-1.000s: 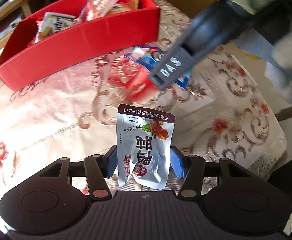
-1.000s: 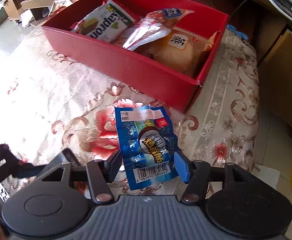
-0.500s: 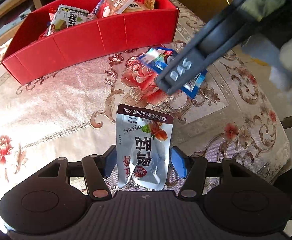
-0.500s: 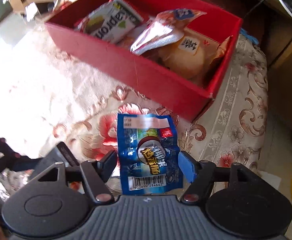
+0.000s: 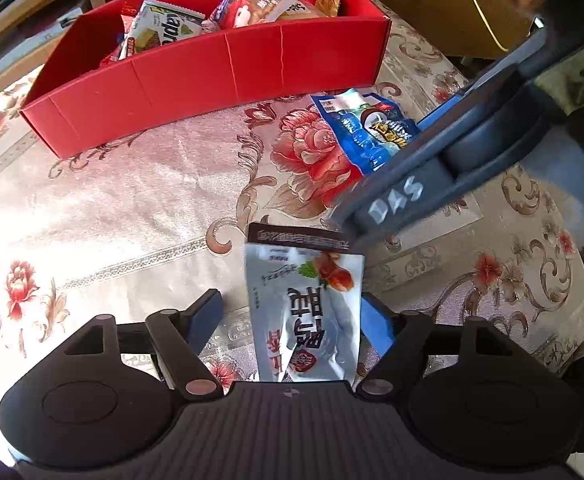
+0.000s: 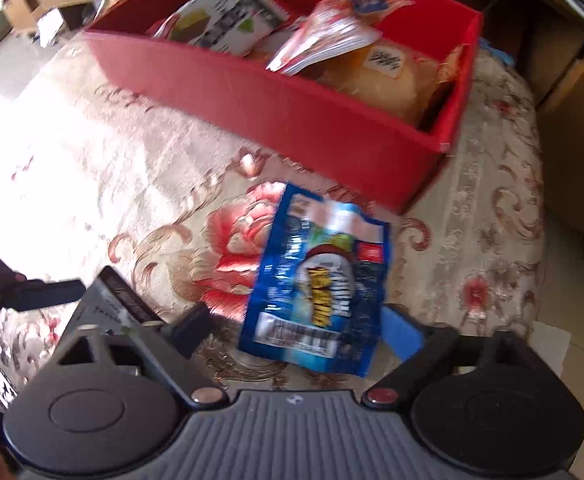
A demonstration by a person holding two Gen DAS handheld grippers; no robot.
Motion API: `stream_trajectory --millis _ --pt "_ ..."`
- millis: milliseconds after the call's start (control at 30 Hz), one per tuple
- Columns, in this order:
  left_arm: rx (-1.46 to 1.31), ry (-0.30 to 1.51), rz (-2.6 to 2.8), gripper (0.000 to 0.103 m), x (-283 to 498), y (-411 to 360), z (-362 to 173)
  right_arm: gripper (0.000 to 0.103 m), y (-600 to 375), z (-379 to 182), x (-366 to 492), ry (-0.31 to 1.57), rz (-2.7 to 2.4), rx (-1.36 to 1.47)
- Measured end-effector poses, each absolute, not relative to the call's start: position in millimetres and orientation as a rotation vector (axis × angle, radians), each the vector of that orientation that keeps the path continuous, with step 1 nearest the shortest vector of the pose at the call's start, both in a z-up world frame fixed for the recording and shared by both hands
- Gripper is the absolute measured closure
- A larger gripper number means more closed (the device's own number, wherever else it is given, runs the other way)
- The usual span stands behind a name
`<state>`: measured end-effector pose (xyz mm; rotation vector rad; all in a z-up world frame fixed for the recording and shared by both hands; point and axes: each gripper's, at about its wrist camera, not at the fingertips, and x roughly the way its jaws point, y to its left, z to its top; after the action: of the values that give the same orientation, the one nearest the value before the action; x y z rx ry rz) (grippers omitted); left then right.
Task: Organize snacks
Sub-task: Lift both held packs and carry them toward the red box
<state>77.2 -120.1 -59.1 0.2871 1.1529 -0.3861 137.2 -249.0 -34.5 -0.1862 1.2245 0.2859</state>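
Silver foil snack pouch [image 5: 303, 312] and glossy blue snack packet [image 6: 323, 292] are seen between parted fingers of the left gripper [image 5: 292, 320] and right gripper [image 6: 295, 330], short of the red cardboard box [image 5: 212, 68]. Several snacks are already boxed; these two remain.

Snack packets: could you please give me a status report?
Left gripper open, silver packet between its fingers. Right gripper open, blue packet between its fingers. Red box ahead, already holding snacks.
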Motion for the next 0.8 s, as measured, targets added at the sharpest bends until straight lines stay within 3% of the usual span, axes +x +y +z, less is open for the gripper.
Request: stream_trajectory --millis 67,800 --pt "0.284 1.147 -0.39 0.037 77.3 -119.7 -57.2 0.036 -251.4 -33.9 133.9 1.221 0.281 -0.178" --pt "0.223 1.115 -0.357 0.04 74.4 -98.8 -42.3 0.04 -252.4 -9.3 109.4 1.088 0.233 -0.118"
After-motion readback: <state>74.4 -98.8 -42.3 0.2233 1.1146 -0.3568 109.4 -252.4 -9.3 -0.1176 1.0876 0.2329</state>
